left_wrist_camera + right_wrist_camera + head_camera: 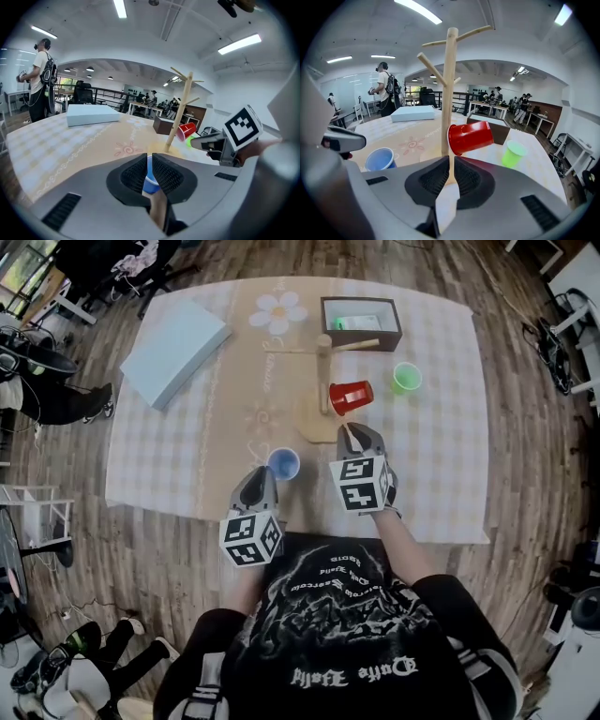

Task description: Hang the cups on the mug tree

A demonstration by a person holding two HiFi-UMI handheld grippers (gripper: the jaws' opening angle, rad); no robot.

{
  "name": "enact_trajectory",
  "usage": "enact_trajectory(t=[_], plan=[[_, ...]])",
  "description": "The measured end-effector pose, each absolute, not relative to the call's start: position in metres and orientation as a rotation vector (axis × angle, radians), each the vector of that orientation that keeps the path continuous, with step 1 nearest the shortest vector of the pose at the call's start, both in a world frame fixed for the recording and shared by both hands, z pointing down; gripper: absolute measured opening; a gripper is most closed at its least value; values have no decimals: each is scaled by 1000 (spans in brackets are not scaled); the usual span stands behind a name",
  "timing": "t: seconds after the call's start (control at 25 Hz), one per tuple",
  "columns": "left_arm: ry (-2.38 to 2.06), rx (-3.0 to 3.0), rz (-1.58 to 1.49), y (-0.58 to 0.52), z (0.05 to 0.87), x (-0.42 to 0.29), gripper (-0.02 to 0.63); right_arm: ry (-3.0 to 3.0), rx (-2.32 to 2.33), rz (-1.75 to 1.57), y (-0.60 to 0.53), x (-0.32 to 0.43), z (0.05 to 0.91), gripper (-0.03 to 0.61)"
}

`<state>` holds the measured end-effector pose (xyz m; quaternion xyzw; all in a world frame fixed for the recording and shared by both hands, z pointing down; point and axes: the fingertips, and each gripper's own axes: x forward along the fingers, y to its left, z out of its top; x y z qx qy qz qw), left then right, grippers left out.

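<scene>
**Head view.** A desk (441, 474) under a pale checked cloth carries a wooden mug tree (323, 357) near its middle. A red plastic cup (351, 397) hangs sideways at the trunk. A green plastic cup (406, 378) stands upright toward the right edge, apart from the tree. A dark brown open box (362, 341) sits by the far edge, and a flat light-blue box (173, 348) lies toward the far left corner. A blue plastic cup (283, 463) stands upright near the near edge, with the left gripper (267, 472) at its rim. The right gripper (362, 435) points at the tree's base, just short of the red cup.

**Left gripper view.** The left gripper (150, 159) has its jaws pinched together on the wall of the blue cup (151, 180). Beyond stand the mug tree (180, 112) with the red cup (187, 130) and, at the right, the right gripper (206, 141).

**Right gripper view.** The right gripper (452, 161) has its jaws a narrow slit apart, with nothing between them. Straight ahead rises the mug tree (449, 93). The red cup (469, 137) hangs clear of the desk, its mouth against the trunk. The green cup (513, 154) stands to the right. The blue cup (379, 159) sits at the left, with the left gripper (344, 139) at its rim.
</scene>
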<state>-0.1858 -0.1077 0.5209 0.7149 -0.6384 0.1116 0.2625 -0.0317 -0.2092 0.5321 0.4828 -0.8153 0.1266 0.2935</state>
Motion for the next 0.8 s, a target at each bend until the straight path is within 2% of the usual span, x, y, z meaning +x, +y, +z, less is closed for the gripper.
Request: enact_trajectory(t=[0.08, 0.2, 0.36, 0.64, 0.8], plan=[[-1730, 1894, 295, -108, 521, -183, 32, -2158, 1307, 369, -200, -10, 537, 33], [-1683, 1826, 282, -109, 532, -189, 177, -2114, 1340, 386, -191, 12, 548, 25], [-1656, 1724, 270, -108, 549, -210, 178, -2066, 1350, 420, -181, 24, 564, 18], [-1496, 1617, 221, -114, 574, -202, 192, -2001, 1414, 516, -159, 73, 584, 11], [-1499, 1585, 230, -118, 578, -201, 175, -1965, 1442, 551, -148, 91, 591, 11]])
